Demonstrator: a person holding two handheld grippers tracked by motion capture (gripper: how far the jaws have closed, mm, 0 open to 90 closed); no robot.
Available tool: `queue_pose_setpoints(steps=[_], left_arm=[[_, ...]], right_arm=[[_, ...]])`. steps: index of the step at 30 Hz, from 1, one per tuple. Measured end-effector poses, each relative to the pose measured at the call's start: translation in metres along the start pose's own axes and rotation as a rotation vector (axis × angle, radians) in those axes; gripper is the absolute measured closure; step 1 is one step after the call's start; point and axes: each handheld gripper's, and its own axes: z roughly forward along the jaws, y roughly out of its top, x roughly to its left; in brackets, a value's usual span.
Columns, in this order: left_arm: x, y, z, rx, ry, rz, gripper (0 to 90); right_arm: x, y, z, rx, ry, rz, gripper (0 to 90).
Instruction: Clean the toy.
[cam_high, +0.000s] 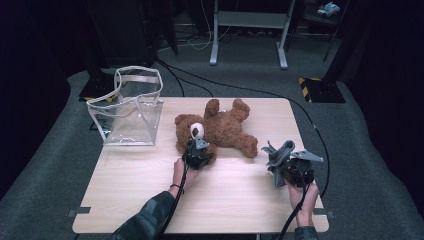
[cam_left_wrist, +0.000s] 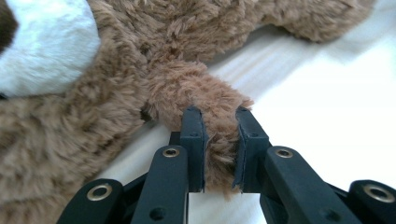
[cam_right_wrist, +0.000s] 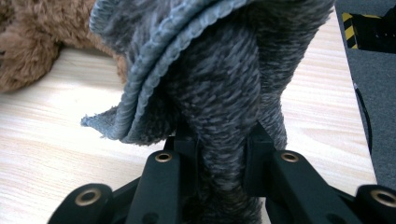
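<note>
Dark room, grey carpet, light wood counter (cam_high: 235, 200). Left gripper (cam_left_wrist: 219, 154) fingers pinch teddy bear (cam_high: 220, 129) paw; right gripper (cam_right_wrist: 224, 158) fingers pinch grey cloth (cam_right_wrist: 219, 84). Clear bag (cam_high: 131, 107) upright at far-left corner.

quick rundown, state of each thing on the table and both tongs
teddy bear: lying flat on the table, one arm pinched
grey cloth: bunched up, gripped
clear bag: upright at the table's far left corner, mouth open, looks empty
left tongs: shut on the teddy bear's arm
right tongs: shut on the grey cloth
</note>
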Motion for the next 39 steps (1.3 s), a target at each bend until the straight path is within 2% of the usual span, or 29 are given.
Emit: queue_pose_setpoints(steps=[5,11,13,15,17,18,21,24,25,27,28,30,31,33,34,36,39], left_arm=[[-0.001,-0.011,-0.013,-0.011,-0.035,0.023,76.8],[0.002,-0.022,-0.026,-0.014,-0.080,0.026,76.6],[0.003,-0.024,-0.029,-0.012,-0.087,0.029,76.3],[0.002,-0.025,-0.030,-0.012,-0.076,0.030,74.6],[0.002,-0.024,-0.033,-0.023,-0.068,0.031,66.0],[0.001,-0.022,-0.035,-0.023,-0.051,0.044,61.1],[-0.001,-0.016,-0.043,-0.064,-0.021,0.041,44.5],[0.000,-0.007,-0.055,-0.135,0.042,0.034,37.4],[0.003,-0.003,-0.062,-0.175,0.089,0.024,35.6],[0.009,0.002,-0.069,-0.208,0.139,0.000,33.2],[0.014,0.005,-0.072,-0.205,0.176,-0.010,31.4],[0.022,0.008,-0.071,-0.207,0.213,-0.038,29.3],[0.026,0.010,-0.070,-0.196,0.243,-0.044,26.9],[0.033,0.011,-0.065,-0.175,0.270,-0.059,25.7],[0.038,0.012,-0.060,-0.148,0.289,-0.069,24.7],[0.044,0.013,-0.051,-0.110,0.272,-0.073,21.5],[0.043,0.013,-0.042,-0.089,0.285,-0.051,21.0]], right_arm=[[0.003,0.001,0.002,0.001,0.005,-0.001,72.6],[0.003,-0.001,0.003,0.010,0.004,0.004,72.6],[0.002,-0.001,0.003,0.011,0.004,0.003,72.6],[0.002,-0.001,0.004,0.013,0.004,0.004,72.6],[0.002,-0.001,0.004,0.013,0.002,0.002,72.6],[0.002,-0.001,0.005,0.014,0.003,0.002,72.6],[0.003,0.000,0.005,0.014,0.006,0.004,72.5],[0.004,0.001,0.004,0.010,0.006,0.001,72.5],[0.004,0.001,0.004,0.010,0.004,0.001,72.5],[0.004,0.001,0.004,0.009,0.003,0.002,72.5],[0.004,0.001,0.004,0.008,0.000,0.000,72.5],[0.004,0.002,0.004,0.006,0.004,0.000,72.5],[0.005,0.002,0.004,0.006,0.004,0.001,72.5],[0.005,0.003,0.004,0.005,0.006,0.000,72.5],[0.005,0.003,0.005,0.004,0.004,-0.002,72.5],[0.006,0.004,0.005,0.007,0.005,-0.003,72.6],[0.008,0.005,0.006,0.007,0.009,-0.004,72.5]])
